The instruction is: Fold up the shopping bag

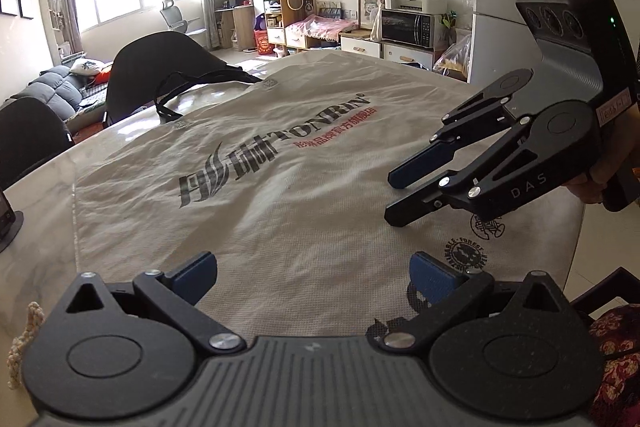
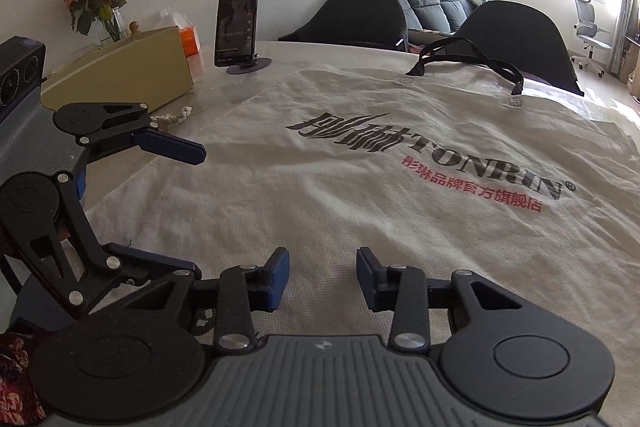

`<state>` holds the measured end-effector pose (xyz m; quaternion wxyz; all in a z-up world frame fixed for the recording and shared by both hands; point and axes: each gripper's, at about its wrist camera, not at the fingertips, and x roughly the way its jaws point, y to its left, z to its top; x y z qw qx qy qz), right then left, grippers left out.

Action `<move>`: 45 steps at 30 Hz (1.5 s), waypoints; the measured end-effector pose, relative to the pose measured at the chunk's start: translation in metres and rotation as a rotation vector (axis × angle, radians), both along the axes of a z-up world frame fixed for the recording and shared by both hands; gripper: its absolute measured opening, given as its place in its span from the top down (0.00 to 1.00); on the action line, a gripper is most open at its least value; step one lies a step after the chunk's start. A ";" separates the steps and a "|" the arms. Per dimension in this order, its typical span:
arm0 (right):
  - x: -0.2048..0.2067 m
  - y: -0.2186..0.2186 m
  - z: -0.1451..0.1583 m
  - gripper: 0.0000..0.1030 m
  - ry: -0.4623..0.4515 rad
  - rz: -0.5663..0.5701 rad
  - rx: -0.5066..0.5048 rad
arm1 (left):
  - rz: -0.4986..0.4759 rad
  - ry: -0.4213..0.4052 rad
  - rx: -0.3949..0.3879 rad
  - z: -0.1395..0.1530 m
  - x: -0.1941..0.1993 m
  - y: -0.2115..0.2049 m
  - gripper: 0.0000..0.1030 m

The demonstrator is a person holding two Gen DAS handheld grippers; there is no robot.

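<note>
Shopping bag [image 1: 280,187]: pale woven fabric, lying flat and unfolded on the marble-look worktop [image 1: 44,211], printed side up, surface wrinkled. Black handles [image 1: 188,87] lie at the far end, toward 11 o'clock in the left wrist view, 1 o'clock in the right wrist view.

Left gripper [image 1: 313,273]: jaws spread wide, nothing between them, over the bag's near edge. Seen from the right wrist view it sits at 9 o'clock.

Right gripper [image 2: 322,273]: jaws apart, empty, over the near edge of the bag. In the left wrist view it enters from 3 o'clock, just above the fabric; contact cannot be told.

Phone [image 2: 236,21] upright on a stand at 11 o'clock, beyond the bag's corner; yellow box [image 2: 132,67] and flower vase [image 2: 100,3] further toward 10 o'clock.
</note>
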<state>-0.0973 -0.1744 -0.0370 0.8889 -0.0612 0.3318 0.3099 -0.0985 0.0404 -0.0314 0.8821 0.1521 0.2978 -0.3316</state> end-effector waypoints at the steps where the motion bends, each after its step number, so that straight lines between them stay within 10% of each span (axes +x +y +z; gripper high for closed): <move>1: 0.000 0.004 -0.001 0.61 -0.007 0.010 0.001 | 0.001 0.010 -0.004 -0.002 0.000 0.002 0.01; 13: 0.003 0.003 -0.009 0.54 -0.067 0.004 -0.079 | 0.052 0.057 -0.026 -0.015 0.001 0.026 0.01; 36: -0.039 -0.190 -0.013 0.44 -0.043 -0.550 -0.106 | 0.060 0.034 -0.046 -0.017 0.001 0.034 0.00; 45: -0.056 -0.241 -0.001 0.45 0.126 -0.576 0.216 | 0.089 0.029 -0.097 -0.001 0.000 0.031 0.01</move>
